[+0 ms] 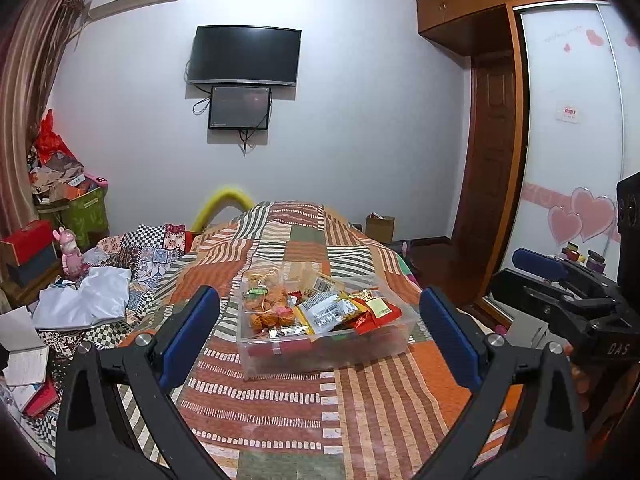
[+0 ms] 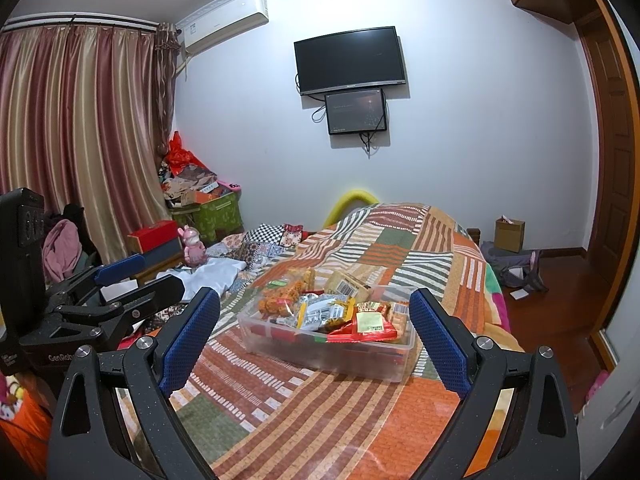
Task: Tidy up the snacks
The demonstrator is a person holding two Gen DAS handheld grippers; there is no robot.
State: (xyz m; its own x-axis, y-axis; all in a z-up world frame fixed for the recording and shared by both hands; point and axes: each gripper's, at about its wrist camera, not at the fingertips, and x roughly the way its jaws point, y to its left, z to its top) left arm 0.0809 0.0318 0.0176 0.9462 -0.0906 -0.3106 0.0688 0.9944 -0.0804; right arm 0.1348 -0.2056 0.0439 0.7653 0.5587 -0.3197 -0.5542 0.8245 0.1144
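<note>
Clear plastic bin (image 1: 320, 350) is sitting on the bed (image 1: 360, 408), on the patchwork striped cover, roughly mid-width and just ahead of both tongs. Snack packets (image 1: 320, 304) are lying heaped inside it: orange fried pieces in a clear bag (image 1: 266, 304) at the left end, a silver-white packet (image 1: 326, 312) in the middle, red and yellow packets (image 1: 376, 312) at the right end, a pale barcoded packet (image 2: 350, 286) toward the back. The heap is rising above the rim; red packets are also showing through the near wall, low in the bin.

Progress, as judged: all snacks in view are lying in the bin, none loose on the cover around it. That fits either a gathered-up end state or a full bin waiting to be sorted out; the frames are not settling which. The packets are lying jumbled, not in rows.

Left tongs (image 1: 320, 332) are standing released, jaws spread wide, nothing between them, the bin framed in the gap. Right tongs (image 2: 316, 332) are likewise released and carrying nothing, aimed at the same bin from slightly to its right. Neither is touching the bin.

Surroundings: crumpled white cloth (image 1: 86, 300) and checked bedding (image 1: 152, 248) are lying left of the bin, well apart from it; a pink rabbit figure (image 2: 194, 246) and red box (image 2: 154, 234) are standing beyond. A wall TV (image 2: 350, 60), curtains (image 2: 80, 128) and a wardrobe (image 1: 572, 120) are ringing the room.

Obstructions: nothing is standing between tongs and bin. The soft bed could let the bin tip or slide under a push.
</note>
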